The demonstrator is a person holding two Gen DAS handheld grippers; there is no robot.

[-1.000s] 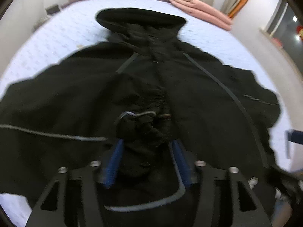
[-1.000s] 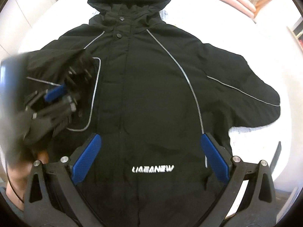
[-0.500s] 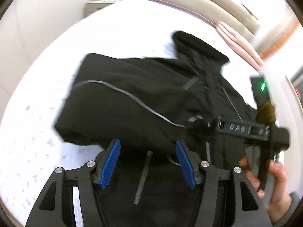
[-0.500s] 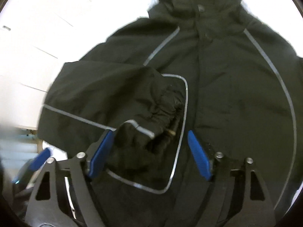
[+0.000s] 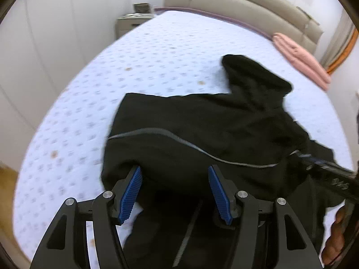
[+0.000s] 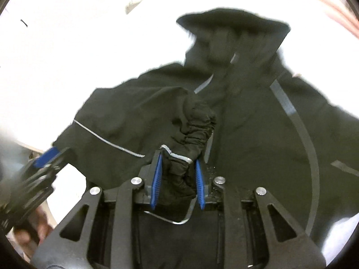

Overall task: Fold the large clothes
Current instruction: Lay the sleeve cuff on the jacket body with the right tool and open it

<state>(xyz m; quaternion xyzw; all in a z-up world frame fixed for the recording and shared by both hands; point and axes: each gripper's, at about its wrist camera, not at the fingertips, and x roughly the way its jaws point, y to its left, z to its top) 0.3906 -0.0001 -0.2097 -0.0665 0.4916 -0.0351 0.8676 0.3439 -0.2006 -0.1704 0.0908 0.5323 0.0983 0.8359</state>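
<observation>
So the right gripper (image 6: 177,180) has just been closing, and its blue pads (image 6: 157,179) are now pinched onto the bunched cuff (image 6: 179,177) of the jacket's sleeve (image 6: 134,121). There's black fabric packed between the jaws, and the elastic gathering of the cuff sticks up just past the tips. That sleeve is folded in across the front of the black jacket (image 5: 213,134), with its thin grey piping running along it.

The left gripper (image 5: 175,192) is released, jaws standing apart with nothing pressed between the pads. It hangs over the folded edge of the sleeve, and the fabric below it is loose. In the right wrist view you can see it off at the lower left edge, blurred, with a hand (image 6: 29,235) under it.

The jacket lies spread on the bed (image 5: 134,67), which has a pale dotted sheet, with the hood (image 5: 253,74) pointing toward the padded beige headboard (image 5: 235,2). Something pink and folded (image 5: 300,60) sits by the headboard on the far right, well apart from the jacket. A small nightstand (image 5: 132,22) stands beside the bed's far left corner.
</observation>
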